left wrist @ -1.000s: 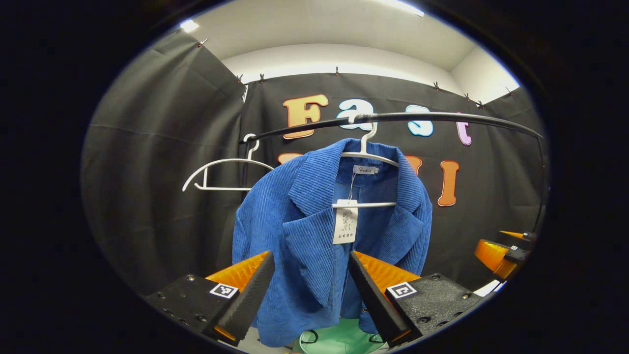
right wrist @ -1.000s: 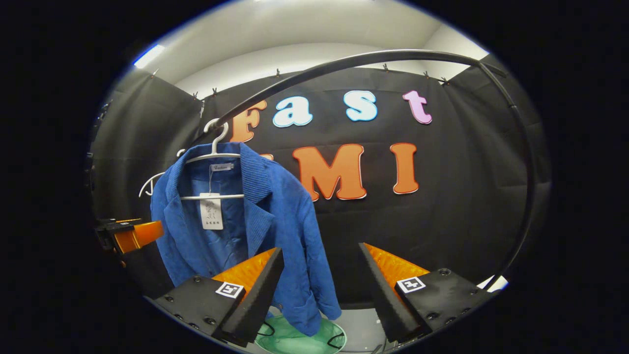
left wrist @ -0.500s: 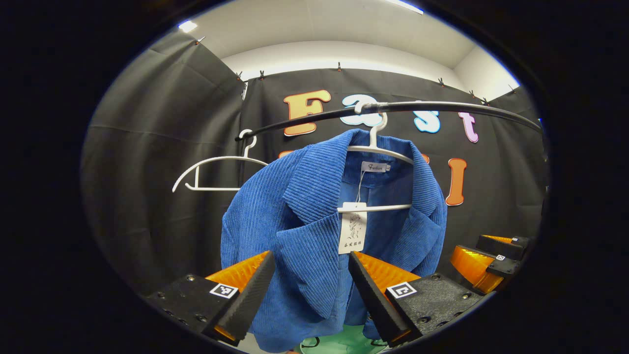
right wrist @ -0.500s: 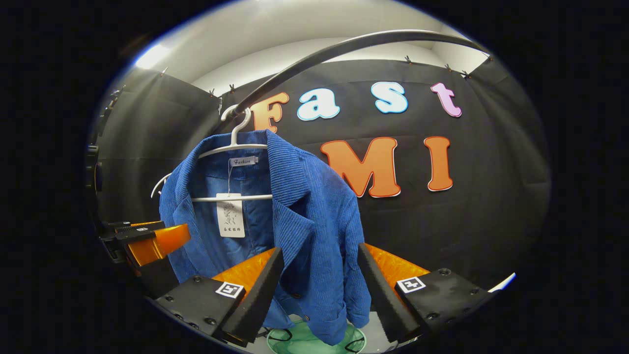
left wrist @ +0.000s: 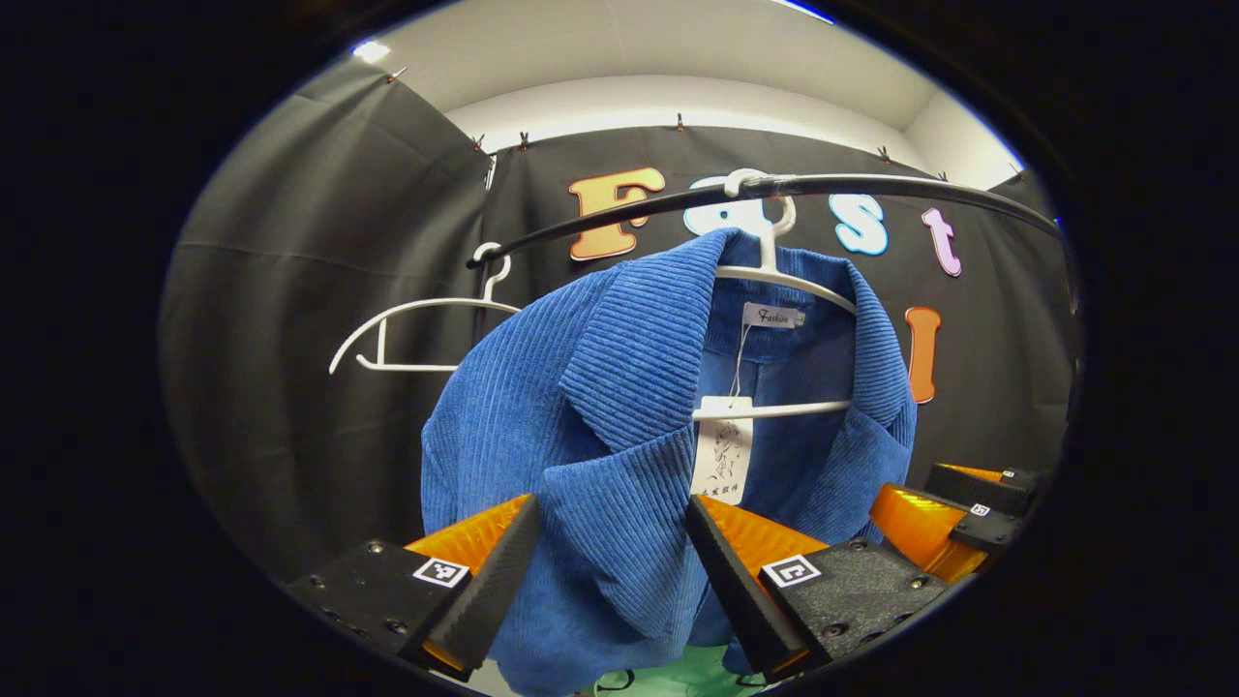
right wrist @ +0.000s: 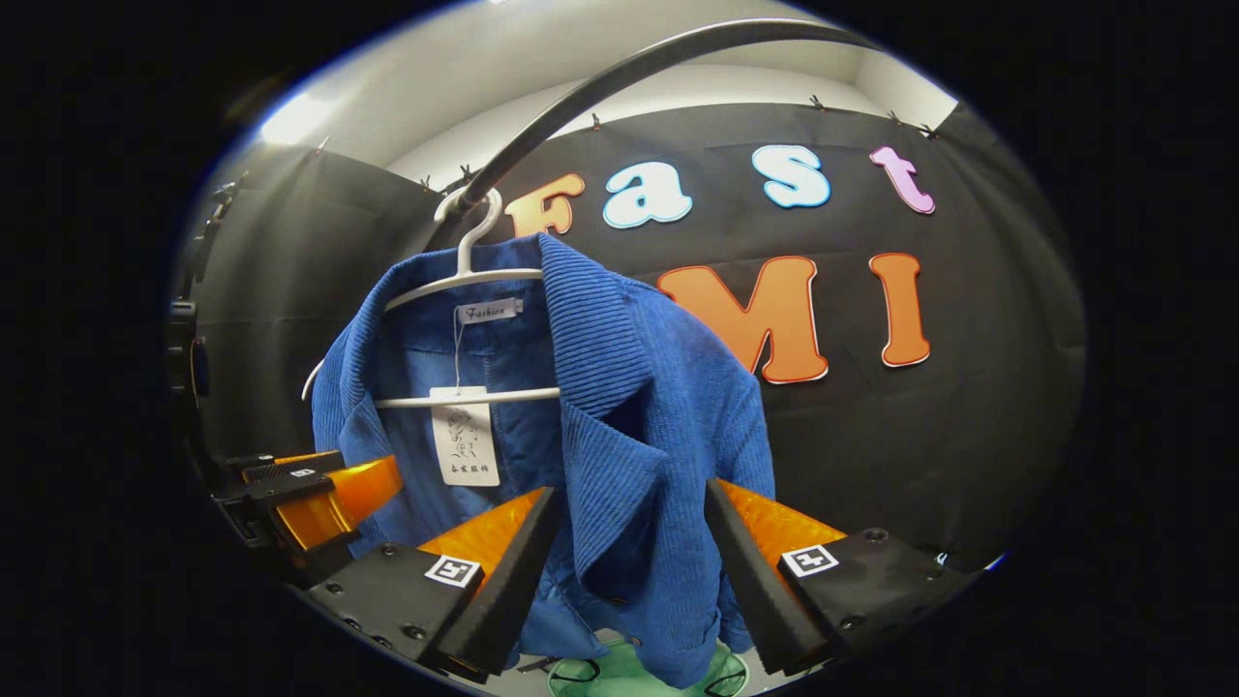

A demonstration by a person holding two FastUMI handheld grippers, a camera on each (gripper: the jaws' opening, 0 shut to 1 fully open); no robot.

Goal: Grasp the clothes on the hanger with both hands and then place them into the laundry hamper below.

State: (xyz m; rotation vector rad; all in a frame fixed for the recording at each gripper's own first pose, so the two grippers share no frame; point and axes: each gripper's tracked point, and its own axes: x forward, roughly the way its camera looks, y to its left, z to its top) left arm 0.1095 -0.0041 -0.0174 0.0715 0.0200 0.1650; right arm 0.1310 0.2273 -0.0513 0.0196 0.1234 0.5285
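Note:
A blue corduroy jacket (left wrist: 581, 426) (right wrist: 619, 407) hangs on a white hanger (left wrist: 774, 281) (right wrist: 465, 281) from a black rail (left wrist: 871, 184) (right wrist: 600, 87). A paper tag (left wrist: 721, 455) dangles inside its collar. My left gripper (left wrist: 610, 571) is open, with the jacket's left lapel between its fingers, apart from them. My right gripper (right wrist: 624, 571) is open around the jacket's right front edge. In each view the other gripper shows from the side, the right gripper (left wrist: 958, 518) at the right edge, the left gripper (right wrist: 310, 489) at the left. A green hamper (left wrist: 678, 678) (right wrist: 639, 673) lies below the jacket.
An empty white hanger (left wrist: 416, 324) hangs on the rail left of the jacket. Black cloth walls close the booth behind and on both sides. The rail curves down at the right end (left wrist: 1060, 252).
Both grippers have moved closer to the jacket, which now looks larger. The lapel and front edge have come between the open fingers. The hamper is mostly covered by the jacket now.

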